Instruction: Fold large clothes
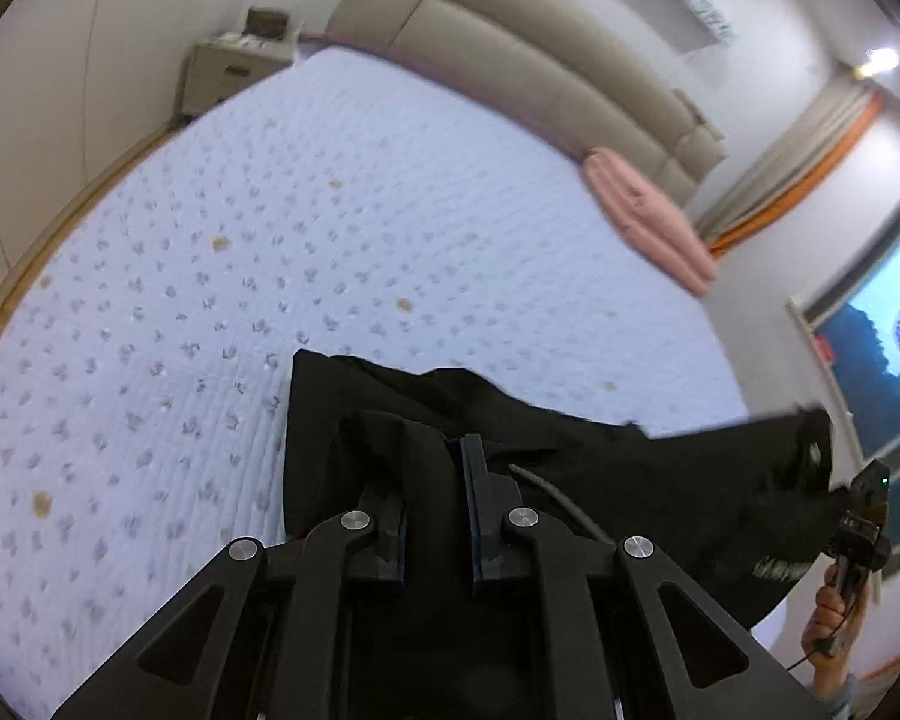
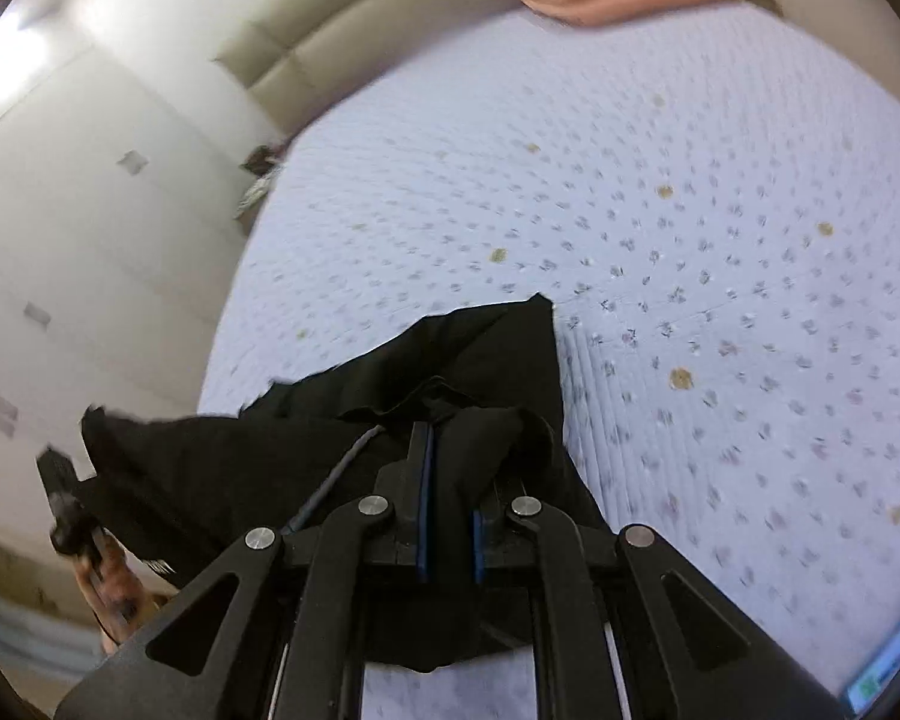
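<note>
A large black garment [image 1: 570,468] hangs stretched between my two grippers above the bed. My left gripper [image 1: 435,468] is shut on one bunched edge of it; cloth drapes over the left finger. My right gripper [image 2: 450,450] is shut on the other edge of the black garment [image 2: 306,438], with cloth wrapped between and over the pads. In the left wrist view the right gripper [image 1: 858,516] shows at far right with the holding hand. In the right wrist view the left gripper [image 2: 66,498] shows at far left. The garment's lower part is hidden below the grippers.
A bed with a pale quilted floral cover [image 1: 330,228] lies under the garment. A folded pink blanket [image 1: 648,216] rests by the beige padded headboard [image 1: 510,42]. A nightstand [image 1: 234,66] stands at the bed's far corner. White wardrobe doors [image 2: 60,240] and a window [image 1: 882,324] flank the bed.
</note>
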A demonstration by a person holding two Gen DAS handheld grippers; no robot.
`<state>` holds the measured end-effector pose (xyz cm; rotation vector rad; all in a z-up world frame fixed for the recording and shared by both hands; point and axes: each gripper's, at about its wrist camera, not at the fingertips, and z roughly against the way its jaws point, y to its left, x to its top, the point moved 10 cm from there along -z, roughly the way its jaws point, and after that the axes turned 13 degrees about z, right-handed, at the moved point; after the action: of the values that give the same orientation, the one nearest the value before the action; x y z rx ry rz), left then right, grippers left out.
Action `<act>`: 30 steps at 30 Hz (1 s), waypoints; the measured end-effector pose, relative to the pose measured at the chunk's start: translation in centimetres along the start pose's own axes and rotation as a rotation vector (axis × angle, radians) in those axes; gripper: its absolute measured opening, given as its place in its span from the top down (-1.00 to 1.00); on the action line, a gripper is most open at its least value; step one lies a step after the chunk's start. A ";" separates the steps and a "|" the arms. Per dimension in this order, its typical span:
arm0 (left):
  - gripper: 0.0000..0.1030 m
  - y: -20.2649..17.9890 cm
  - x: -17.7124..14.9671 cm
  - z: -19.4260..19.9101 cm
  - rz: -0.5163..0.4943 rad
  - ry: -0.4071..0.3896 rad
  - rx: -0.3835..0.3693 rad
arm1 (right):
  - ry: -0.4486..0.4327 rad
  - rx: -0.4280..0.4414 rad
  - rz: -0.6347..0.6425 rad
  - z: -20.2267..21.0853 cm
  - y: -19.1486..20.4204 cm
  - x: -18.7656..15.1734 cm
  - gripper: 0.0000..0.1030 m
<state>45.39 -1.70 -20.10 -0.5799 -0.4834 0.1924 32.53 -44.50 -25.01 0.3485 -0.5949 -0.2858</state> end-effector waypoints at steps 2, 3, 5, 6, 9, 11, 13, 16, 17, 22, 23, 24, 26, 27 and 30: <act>0.67 1.3 0.3 -3.5 0.020 0.032 0.036 | 0.040 -0.023 -0.050 -3.7 -1.5 0.3 0.75; 0.66 1.9 -0.2 -4.8 0.029 0.049 0.056 | 0.059 -0.030 -0.071 -5.5 -2.2 0.2 0.74; 0.64 3.4 -0.9 -8.0 0.060 0.117 0.090 | 0.098 -0.034 -0.111 -8.4 -3.4 -0.6 0.74; 0.64 3.9 -1.3 -9.0 0.069 0.146 0.089 | 0.121 -0.031 -0.137 -9.8 -4.1 -1.0 0.74; 0.62 4.4 -0.7 -8.2 0.109 0.161 0.018 | 0.123 0.042 -0.229 -10.2 -5.2 -1.3 0.71; 0.59 3.6 0.8 -5.0 0.114 0.157 -0.069 | 0.083 0.096 -0.262 -8.5 -5.3 -0.4 0.66; 0.58 2.7 2.0 -1.9 0.122 0.172 -0.155 | 0.029 0.127 -0.258 -5.5 -4.8 0.8 0.58; 0.57 0.8 3.7 3.0 0.084 0.181 -0.218 | -0.029 0.122 -0.211 -1.8 -3.3 2.0 0.58; 0.56 -0.2 3.9 4.5 0.054 0.188 -0.229 | -0.042 0.112 -0.197 -0.9 -2.9 2.3 0.58; 0.54 -2.3 2.9 7.8 -0.082 0.203 -0.189 | -0.096 0.141 -0.216 2.4 -2.3 3.2 0.47; 0.52 -2.2 2.7 8.0 -0.067 0.228 -0.198 | -0.119 0.162 -0.244 3.3 -2.6 3.4 0.30; 0.41 -1.9 2.7 7.9 -0.047 0.256 -0.216 | -0.149 0.185 -0.275 4.3 -3.0 3.7 -0.02; 0.06 -1.3 1.7 7.8 -0.001 0.367 -0.271 | -0.194 0.189 -0.289 6.5 -3.9 4.4 -0.23; -0.07 -0.8 1.8 7.8 -0.002 0.366 -0.247 | -0.197 0.151 -0.263 7.3 -4.0 4.5 -0.23; -0.16 1.3 4.7 8.9 0.010 0.263 -0.164 | -0.177 0.079 -0.167 8.3 -2.8 4.3 -0.23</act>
<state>45.05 5.04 -12.52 -0.7563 -0.2421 0.0837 30.58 -50.54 -17.60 0.4528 -0.7536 -0.4576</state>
